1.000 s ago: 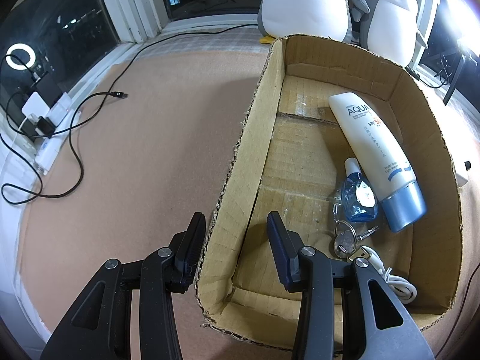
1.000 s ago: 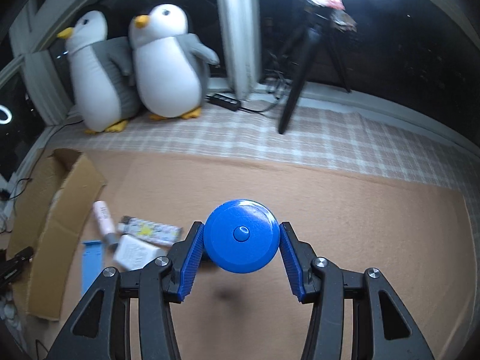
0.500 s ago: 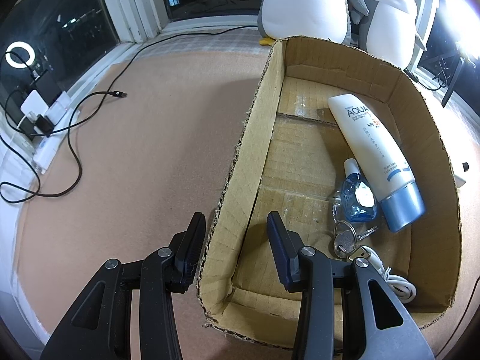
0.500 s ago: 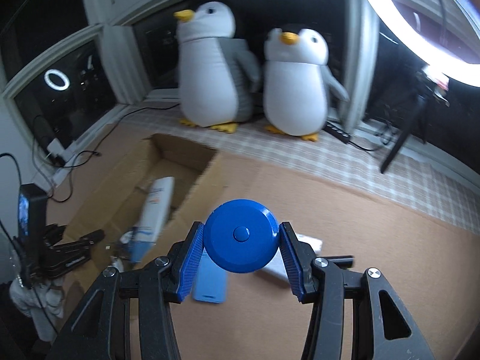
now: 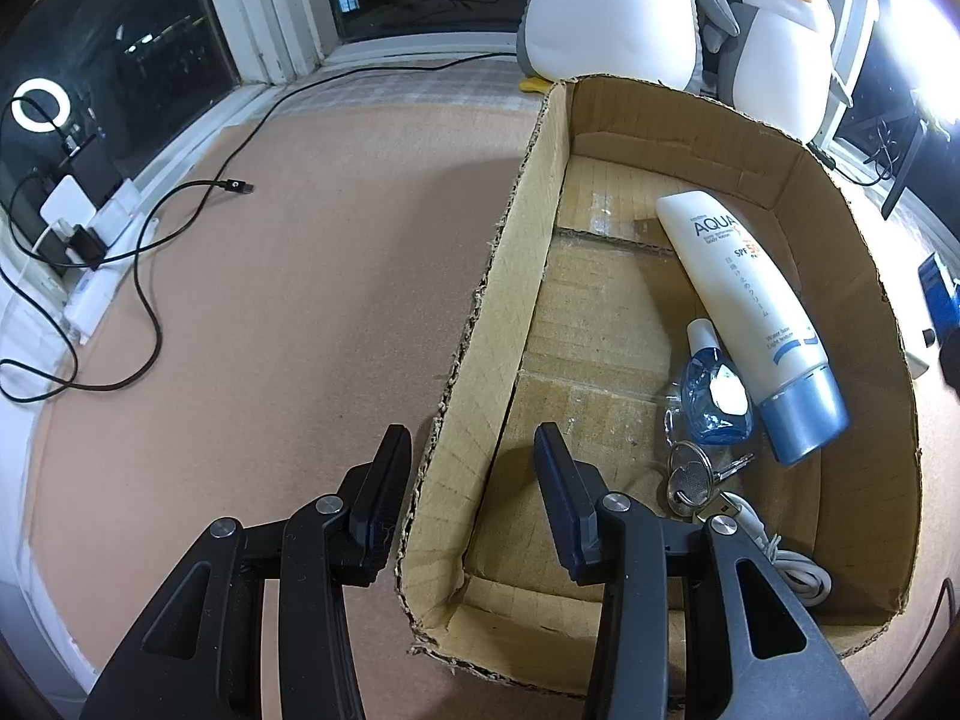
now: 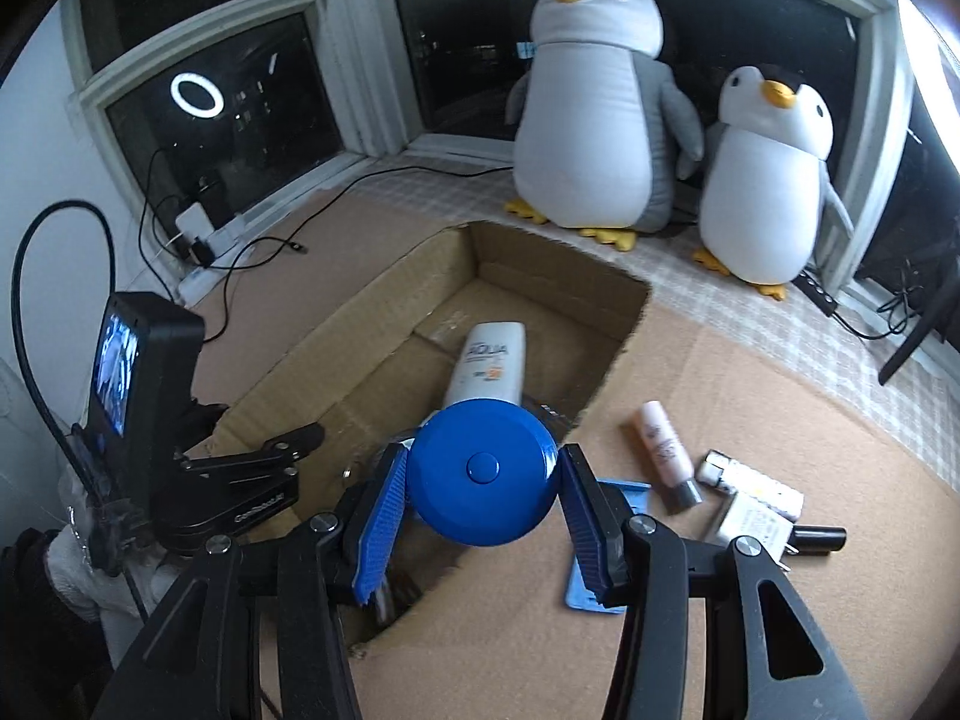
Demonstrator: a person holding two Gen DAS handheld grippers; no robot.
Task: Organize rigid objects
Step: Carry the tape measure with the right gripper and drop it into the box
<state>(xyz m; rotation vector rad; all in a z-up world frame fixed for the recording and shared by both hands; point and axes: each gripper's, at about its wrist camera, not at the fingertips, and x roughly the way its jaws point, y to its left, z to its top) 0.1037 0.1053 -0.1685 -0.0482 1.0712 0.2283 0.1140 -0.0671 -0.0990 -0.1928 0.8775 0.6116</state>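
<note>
Cork-brown matting covers the tabletop (image 5: pixel 288 312), which runs back to a checked cloth strip and a bay of dark windows with white frames; a ring light reflects in the glass. Two plush penguins (image 6: pixel 594 114) stand on the cloth at the back edge, just behind the cardboard box (image 5: pixel 498 276). Black cables (image 5: pixel 144 276) trail across the left edge of the tabletop toward a power strip at the window. The left gripper (image 5: pixel 474 492) has its jaws spread, straddling the box's left wall near its front corner, one jaw outside and one inside. Inside the box lie a white sunscreen tube (image 5: pixel 744 312), a small blue bottle (image 5: pixel 717 396) touching it, a key ring (image 5: pixel 690 480) and a white cable (image 5: pixel 792 570). The right gripper (image 6: pixel 483 498) has its jaws pinching a round blue disc (image 6: pixel 483 474), held above the box's right wall near the front. On the tabletop right of the box lie a blue flat case (image 6: pixel 624 498), a pink tube (image 6: pixel 663 456) and a few small items beside it.
</note>
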